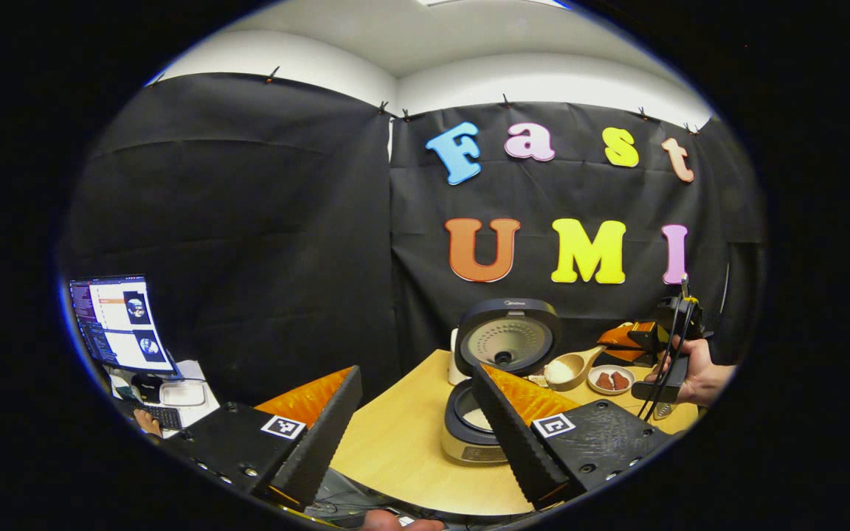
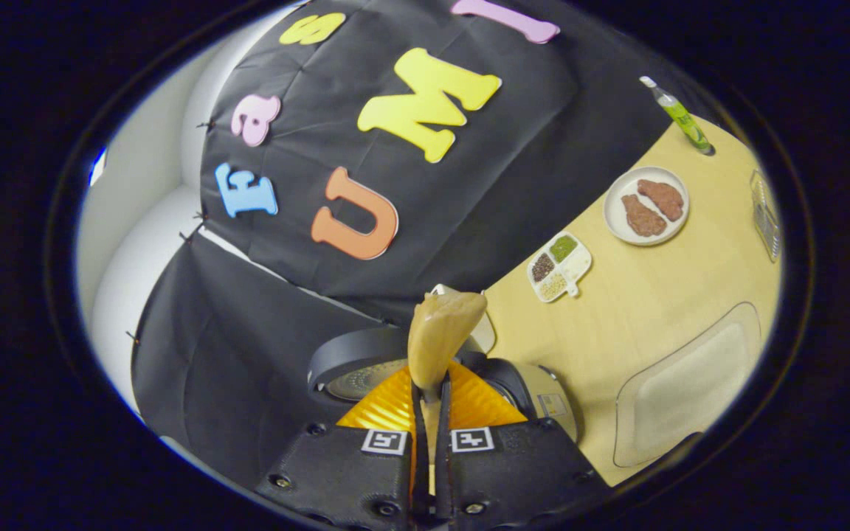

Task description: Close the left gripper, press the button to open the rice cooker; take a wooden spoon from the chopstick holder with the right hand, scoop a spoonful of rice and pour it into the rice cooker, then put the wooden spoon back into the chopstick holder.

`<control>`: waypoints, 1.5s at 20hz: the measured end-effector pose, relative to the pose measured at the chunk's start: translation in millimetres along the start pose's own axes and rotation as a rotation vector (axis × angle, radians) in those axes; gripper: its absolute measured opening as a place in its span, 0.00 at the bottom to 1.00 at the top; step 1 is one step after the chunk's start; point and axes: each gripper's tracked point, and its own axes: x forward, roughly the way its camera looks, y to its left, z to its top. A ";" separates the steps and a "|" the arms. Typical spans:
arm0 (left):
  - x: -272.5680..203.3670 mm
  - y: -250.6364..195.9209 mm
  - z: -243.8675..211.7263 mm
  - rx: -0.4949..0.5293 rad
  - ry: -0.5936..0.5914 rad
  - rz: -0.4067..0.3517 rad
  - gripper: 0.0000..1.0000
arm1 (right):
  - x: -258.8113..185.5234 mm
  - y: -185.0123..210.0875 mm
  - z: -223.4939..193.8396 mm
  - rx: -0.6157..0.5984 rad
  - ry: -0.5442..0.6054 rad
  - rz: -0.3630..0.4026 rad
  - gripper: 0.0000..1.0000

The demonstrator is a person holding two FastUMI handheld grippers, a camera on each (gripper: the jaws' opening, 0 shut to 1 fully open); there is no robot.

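Table (image 2: 661, 310): rice cooker (image 1: 502, 346) open; left gripper (image 1: 414, 413) spread, hiding pot; right gripper (image 2: 431, 413) pinching wooden spoon (image 2: 440, 332).

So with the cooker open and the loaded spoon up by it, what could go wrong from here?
1. The wooden spoon, heaped with rice, hangs beside the rice cooker, not over its pot; tipping early would likely spill rice on the table.
2. The right gripper pinches only the thin handle, so the spoon might twist.
3. The raised lid stands close enough to get bumped.

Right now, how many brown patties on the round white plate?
2. On the round white plate, one patty lies toward the green bottle, the other patty beside it, nearer the divided grain tray. None looks hidden.
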 end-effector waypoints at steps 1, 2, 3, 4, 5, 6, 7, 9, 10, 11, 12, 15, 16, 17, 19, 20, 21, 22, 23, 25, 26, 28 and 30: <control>-1.2 9.2 -2.4 -0.005 0.006 0.020 0.96 | 11.5 4.5 -7.2 -0.044 0.006 -0.014 0.08; -3.5 19.4 -5.7 -0.010 0.011 0.042 0.96 | 19.9 6.8 -11.5 -0.083 0.010 -0.026 0.09; -4.6 28.6 -7.6 -0.015 0.016 0.062 0.96 | 28.8 7.8 -17.4 -0.126 0.015 -0.044 0.08; -7.3 37.5 -9.7 -0.020 0.021 0.082 0.96 | 36.1 7.4 -21.3 -0.165 0.021 -0.062 0.09; -9.4 44.3 -11.2 -0.027 0.024 0.099 0.96 | 38.0 8.4 -24.4 -0.194 0.023 -0.077 0.09; -10.9 50.4 -12.0 -0.034 0.027 0.114 0.96 | 40.6 8.8 -27.0 -0.220 0.029 -0.085 0.08; -11.4 55.4 -14.0 -0.042 0.031 0.125 0.97 | 43.3 11.8 -30.4 -0.247 0.031 -0.090 0.08; -12.9 62.8 -18.9 -0.057 0.039 0.143 0.96 | 47.5 13.4 -34.6 -0.315 0.030 -0.106 0.08; -13.2 65.3 -19.6 -0.061 0.040 0.148 0.96 | 47.8 14.4 -38.4 -0.362 0.033 -0.119 0.08; -13.2 66.3 -19.2 -0.063 0.040 0.152 0.95 | 48.5 14.7 -39.9 -0.410 0.032 -0.130 0.05; -13.2 68.0 -19.7 -0.064 0.037 0.154 0.95 | 48.9 14.6 -42.5 -0.456 0.032 -0.140 0.09; -12.7 67.3 -17.5 -0.061 0.031 0.153 0.95 | 51.1 17.7 -44.6 -0.579 0.018 -0.155 0.09; -11.3 66.8 -18.3 -0.059 0.030 0.150 0.95 | 51.0 18.8 -43.3 -0.622 0.012 -0.163 0.08; -10.6 66.6 -20.1 -0.059 0.030 0.147 0.95 | 51.1 19.8 -43.9 -0.661 0.003 -0.171 0.08; -9.2 66.7 -18.6 -0.062 0.026 0.144 0.95 | 51.3 23.1 -45.3 -0.723 -0.011 -0.181 0.08; -8.4 66.7 -17.0 -0.064 0.021 0.142 0.95 | 51.5 24.6 -46.0 -0.752 -0.014 -0.182 0.08; -7.9 65.8 -16.3 -0.066 0.017 0.140 0.95 | 51.3 29.0 -47.4 -0.783 -0.019 -0.182 0.08; -6.3 66.3 -15.7 -0.068 0.014 0.137 0.95 | 51.8 32.7 -47.3 -0.814 -0.023 -0.182 0.08; -5.5 65.8 -15.1 -0.073 0.014 0.135 0.95 | 50.1 37.1 -49.2 -0.850 -0.029 -0.179 0.08; -6.0 69.0 -15.5 -0.085 0.013 0.137 0.95 | 50.1 45.2 -52.0 -0.922 -0.039 -0.171 0.08; -5.5 69.6 -13.8 -0.091 0.007 0.136 0.95 | 50.7 48.3 -55.2 -0.954 -0.038 -0.165 0.08; -5.5 70.8 -11.8 -0.098 -0.002 0.136 0.95 | 52.2 54.6 -65.3 -1.009 -0.031 -0.156 0.09; -5.5 70.5 -12.4 -0.103 -0.004 0.131 0.95 | 52.1 62.4 -71.4 -1.091 -0.041 -0.155 0.09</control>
